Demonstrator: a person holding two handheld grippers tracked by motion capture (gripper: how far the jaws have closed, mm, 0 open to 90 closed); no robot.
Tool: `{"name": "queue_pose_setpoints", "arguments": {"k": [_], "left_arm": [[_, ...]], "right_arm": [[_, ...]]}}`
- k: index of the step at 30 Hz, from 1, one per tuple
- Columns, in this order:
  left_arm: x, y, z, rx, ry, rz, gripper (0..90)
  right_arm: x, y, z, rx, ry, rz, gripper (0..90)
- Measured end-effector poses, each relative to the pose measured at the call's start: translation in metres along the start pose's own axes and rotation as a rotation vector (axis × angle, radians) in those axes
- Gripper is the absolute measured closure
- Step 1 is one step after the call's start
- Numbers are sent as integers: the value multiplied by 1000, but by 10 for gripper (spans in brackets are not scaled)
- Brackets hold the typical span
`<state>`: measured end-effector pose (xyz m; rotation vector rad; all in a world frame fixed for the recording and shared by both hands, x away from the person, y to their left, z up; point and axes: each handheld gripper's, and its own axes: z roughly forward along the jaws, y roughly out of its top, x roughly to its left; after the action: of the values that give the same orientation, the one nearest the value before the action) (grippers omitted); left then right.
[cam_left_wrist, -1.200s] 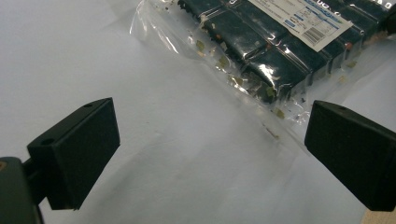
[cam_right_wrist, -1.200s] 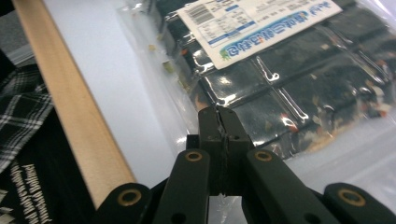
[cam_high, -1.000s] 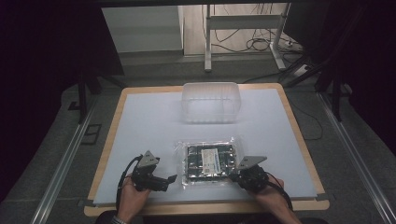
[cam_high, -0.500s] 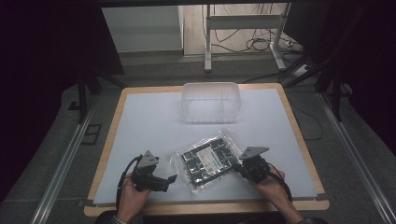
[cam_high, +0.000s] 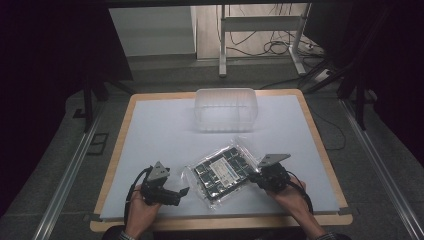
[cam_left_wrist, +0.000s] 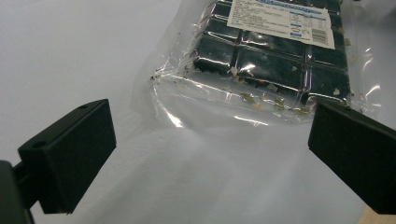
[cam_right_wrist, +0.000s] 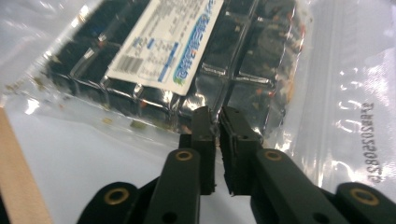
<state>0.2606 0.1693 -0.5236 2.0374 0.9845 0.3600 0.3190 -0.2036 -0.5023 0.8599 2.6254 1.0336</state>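
Item 1: clear plastic bag (cam_high: 222, 172) w/ dark segmented tray and white label inside. Lies flat on the white table mat (cam_high: 165, 130), near edge, btwn your two hands, turned at an angle to the table edge. Loose crumbs in the bag's clear margin, per left gripper view.

Item 2: your right gripper (cam_right_wrist: 215, 122). Jaws nearly together, only a thin slit btwn them; they've just been opening a little. Tips sit at the bag's edge; film seems caught btwn them, but can't tell if the pads press it.

Item 3: your left gripper (cam_left_wrist: 205, 140). Jaws spread wide, nothing btwn them, low over the mat, just beside the bag's near corner, not touching.

Item 4: clear plastic tub (cam_high: 226, 109). Far side of the mat, centre, well apart from the bag.
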Motion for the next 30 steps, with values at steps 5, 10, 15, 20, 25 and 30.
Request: {"name": "queue_pose_setpoints", "arguments": {"k": [5,10,15,20,25,30], "left_arm": [[0,0,0,-6,8,5,6],[0,0,-1,-7,10,5,6],[0,0,-1,-6,7,4,7],[-1,1,1,9,6,18,6],[-2,1,1,17,12,29,5],[-2,1,2,19,18,37,6]], "right_arm": [[-7,5,-7,-4,0,5,787],[-15,10,-7,-14,7,27,755],[-22,18,-8,-15,-23,43,721],[-30,27,-10,-16,-46,44,681],[-42,34,-11,-20,-62,41,620],[-56,33,-15,-58,-68,70,591]]}}
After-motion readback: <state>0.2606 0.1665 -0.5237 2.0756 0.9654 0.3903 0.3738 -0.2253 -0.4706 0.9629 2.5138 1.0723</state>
